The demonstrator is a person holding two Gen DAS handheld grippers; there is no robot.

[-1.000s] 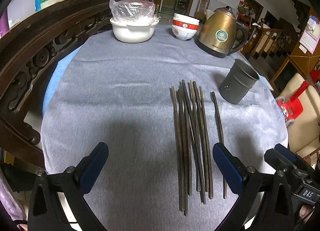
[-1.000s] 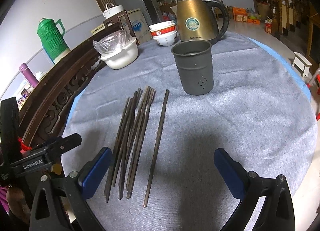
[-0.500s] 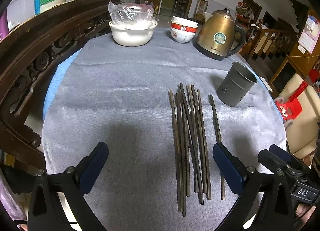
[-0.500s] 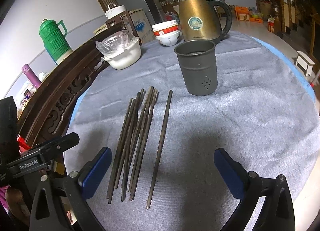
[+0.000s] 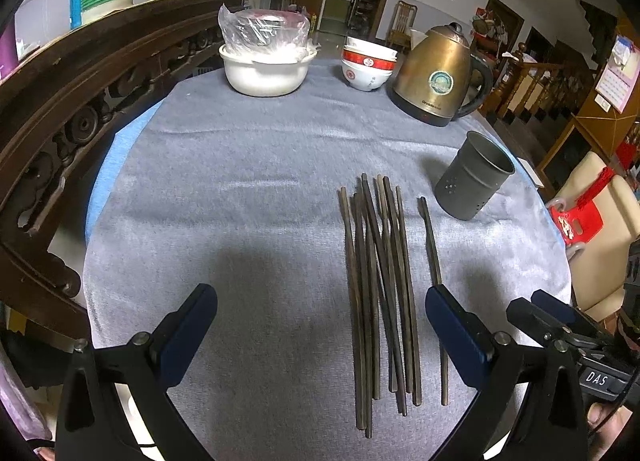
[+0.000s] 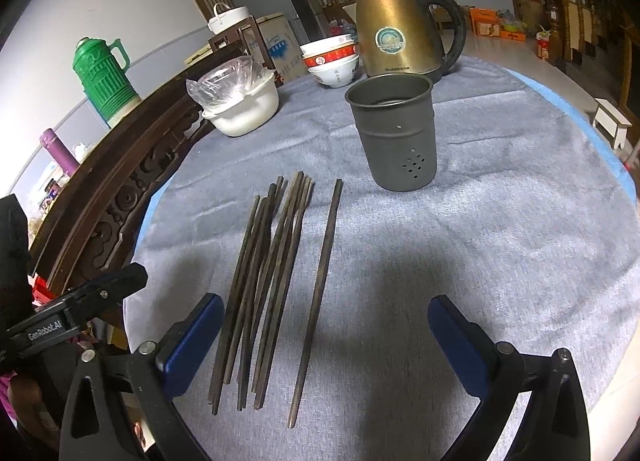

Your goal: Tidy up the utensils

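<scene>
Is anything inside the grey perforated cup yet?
In the right wrist view the grey cup shows only bare inner wall below its rim; no chopstick sticks out. Its bottom is hidden by the wall. All the chopsticks lie on the grey cloth.

Kettle: brass-coloured kettle [image 5: 438, 79] with black handle, far side of table
Bowls: stacked red-and-white bowls [image 5: 369, 65] just left of the kettle
Pot: white pot [image 5: 266, 67] topped with clear plastic
Cloth: grey tablecloth [image 5: 240, 221]
Flask: green flask [image 6: 105, 77] behind the carved wooden chair back [image 6: 120, 181]
</scene>
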